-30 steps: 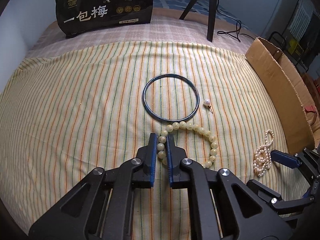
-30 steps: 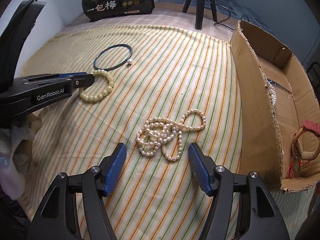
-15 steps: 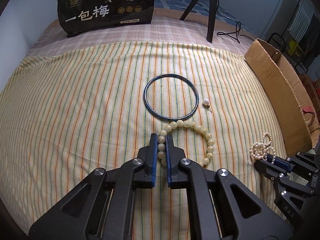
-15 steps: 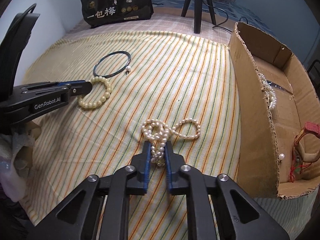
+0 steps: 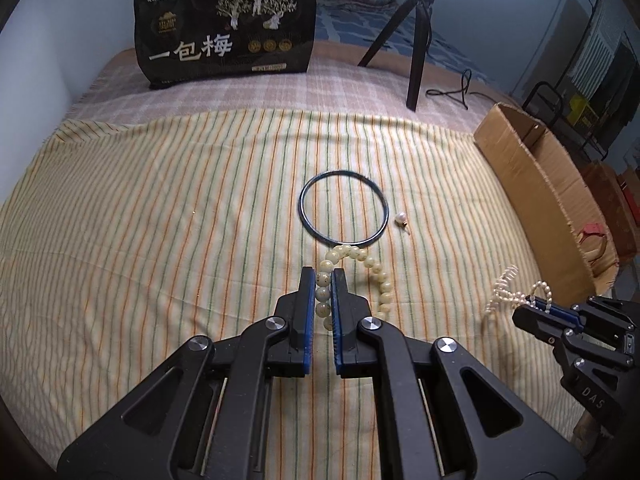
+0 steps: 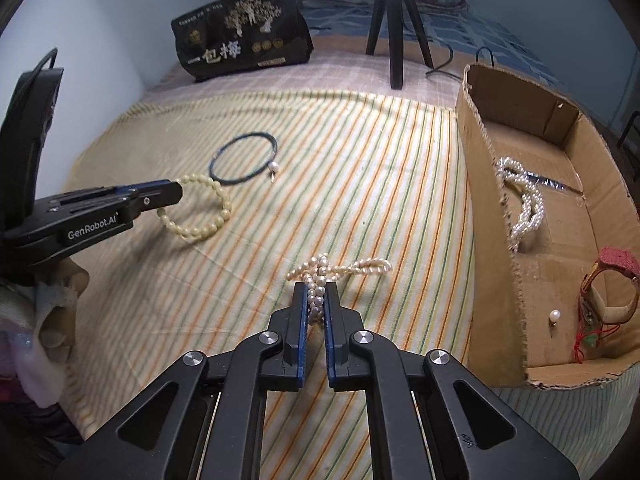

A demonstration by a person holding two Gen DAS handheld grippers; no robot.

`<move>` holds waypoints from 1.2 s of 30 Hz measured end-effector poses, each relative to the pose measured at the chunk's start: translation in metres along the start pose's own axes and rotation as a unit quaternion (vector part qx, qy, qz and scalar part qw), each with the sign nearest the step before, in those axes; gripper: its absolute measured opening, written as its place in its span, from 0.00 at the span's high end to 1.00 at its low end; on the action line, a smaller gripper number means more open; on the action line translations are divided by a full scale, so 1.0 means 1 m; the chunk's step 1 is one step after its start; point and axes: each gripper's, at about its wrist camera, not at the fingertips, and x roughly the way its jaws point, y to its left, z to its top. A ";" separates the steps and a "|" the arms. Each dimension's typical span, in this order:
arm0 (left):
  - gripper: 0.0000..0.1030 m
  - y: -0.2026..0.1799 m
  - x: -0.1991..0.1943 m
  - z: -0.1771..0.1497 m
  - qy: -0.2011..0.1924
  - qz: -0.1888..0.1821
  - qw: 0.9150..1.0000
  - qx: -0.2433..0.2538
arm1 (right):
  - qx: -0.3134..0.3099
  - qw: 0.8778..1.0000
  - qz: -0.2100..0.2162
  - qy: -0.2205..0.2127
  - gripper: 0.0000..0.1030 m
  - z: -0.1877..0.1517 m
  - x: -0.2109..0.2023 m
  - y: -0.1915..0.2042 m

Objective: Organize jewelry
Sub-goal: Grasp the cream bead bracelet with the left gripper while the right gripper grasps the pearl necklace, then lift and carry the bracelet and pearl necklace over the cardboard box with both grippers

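Left wrist: left gripper (image 5: 323,278) pinches the cream bead bracelet (image 5: 362,264); the rest of the loop trails right of the fingers, dark bangle (image 5: 344,208) just beyond the tips.

Right wrist: right gripper (image 6: 316,292) is clamped on the pearl necklace (image 6: 340,270); loops spill past the tips, cardboard box (image 6: 486,216) to their right.

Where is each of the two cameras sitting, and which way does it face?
Left wrist: on the left gripper, facing down its fingers at the cream bead bracelet it clamps; right gripper at the edge.
Right wrist: on the right gripper, facing the white pearl necklace it pinches; left gripper at the left.
Shared: dark thin bangle, brown cardboard box, striped cloth.
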 end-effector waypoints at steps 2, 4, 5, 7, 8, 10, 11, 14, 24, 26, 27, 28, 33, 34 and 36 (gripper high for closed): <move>0.95 -0.001 -0.005 0.001 -0.005 -0.004 1.000 -0.002 | 0.000 1.000 0.001 -0.010 0.94 0.003 -0.008 0.001; 0.95 -0.002 -0.011 0.003 -0.010 -0.010 1.000 -0.002 | 0.000 1.000 0.003 -0.019 0.94 0.005 -0.015 0.001; 0.95 -0.004 -0.014 0.004 -0.013 -0.014 1.000 -0.002 | 0.001 1.000 0.004 -0.025 0.94 0.007 -0.019 0.001; 0.95 -0.006 -0.022 0.007 -0.021 -0.023 1.000 -0.004 | 0.004 0.999 0.005 -0.033 0.94 0.010 -0.026 0.000; 0.95 -0.007 -0.024 0.008 -0.023 -0.028 0.999 -0.005 | 0.007 0.999 0.006 -0.040 0.94 0.012 -0.032 0.000; 0.95 -0.011 -0.032 0.012 -0.030 -0.038 0.999 -0.005 | 0.011 0.999 0.010 -0.052 0.94 0.017 -0.041 -0.003; 0.95 -0.012 -0.035 0.013 -0.033 -0.040 0.999 -0.005 | 0.013 0.998 0.011 -0.058 0.94 0.019 -0.045 -0.003; 0.95 -0.018 -0.043 0.017 -0.041 -0.051 0.998 -0.004 | 0.018 0.997 0.012 -0.079 0.94 0.025 -0.061 -0.005; 0.95 -0.049 -0.067 0.025 -0.064 -0.090 0.994 0.009 | 0.026 0.990 0.004 -0.135 0.94 0.038 -0.104 -0.016; 0.95 -0.057 -0.070 0.027 -0.067 -0.099 0.993 0.014 | 0.031 0.989 0.001 -0.143 0.94 0.039 -0.110 -0.021; 0.95 -0.062 -0.072 0.027 -0.068 -0.103 0.992 0.017 | 0.035 0.989 0.000 -0.147 0.94 0.040 -0.114 -0.025; 0.95 -0.067 -0.074 0.028 -0.070 -0.108 0.991 0.021 | 0.039 0.988 -0.002 -0.150 0.94 0.040 -0.118 -0.028; 0.95 -0.093 -0.081 0.030 -0.077 -0.129 0.988 0.038 | 0.059 0.984 -0.014 -0.166 0.94 0.040 -0.133 -0.048; 0.95 -0.099 -0.081 0.030 -0.077 -0.134 0.987 0.041 | 0.062 0.984 -0.015 -0.169 0.94 0.040 -0.135 -0.052; 0.95 -0.109 -0.082 0.032 -0.078 -0.143 0.986 0.045 | 0.070 0.982 -0.019 -0.174 0.94 0.039 -0.140 -0.061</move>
